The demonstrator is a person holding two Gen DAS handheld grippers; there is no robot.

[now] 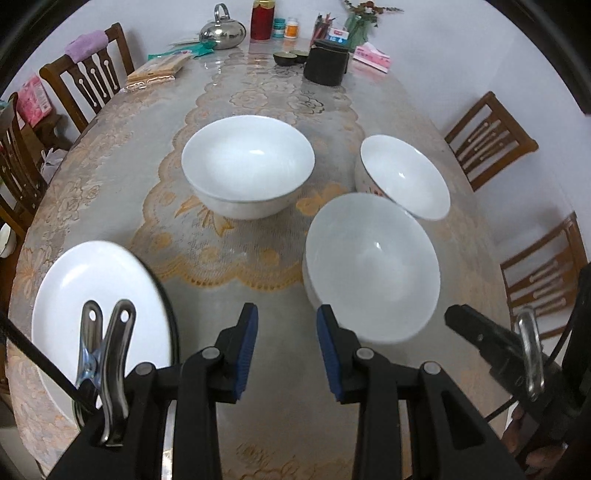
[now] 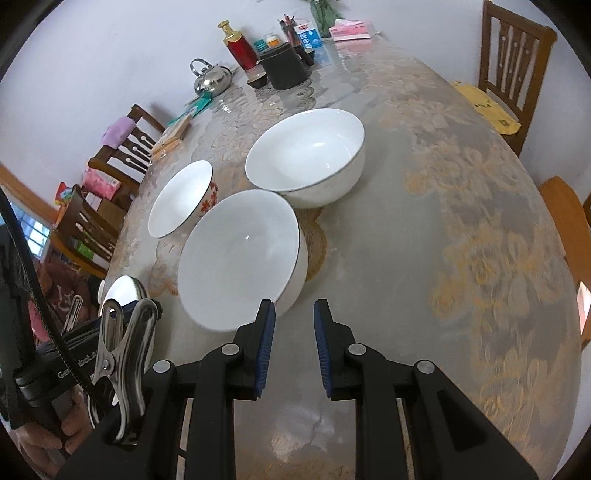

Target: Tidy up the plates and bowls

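Nothing looks stacked yet: three bowls stand separately around the nearest bowl (image 1: 371, 267), the plate (image 1: 99, 314) aside, while left tongs (image 1: 287, 354) and right tongs (image 2: 294, 349) gape empty.

A lace-covered table (image 1: 258, 258) carries three white bowls (image 1: 247, 166); a plate (image 1: 99, 295) sits nearer.

Glossy white ceramic bowls (image 1: 247, 166) on a shiny plastic-covered lace tablecloth (image 1: 240, 254); polished metal kettle (image 1: 222, 33); wooden chairs (image 1: 487, 138).
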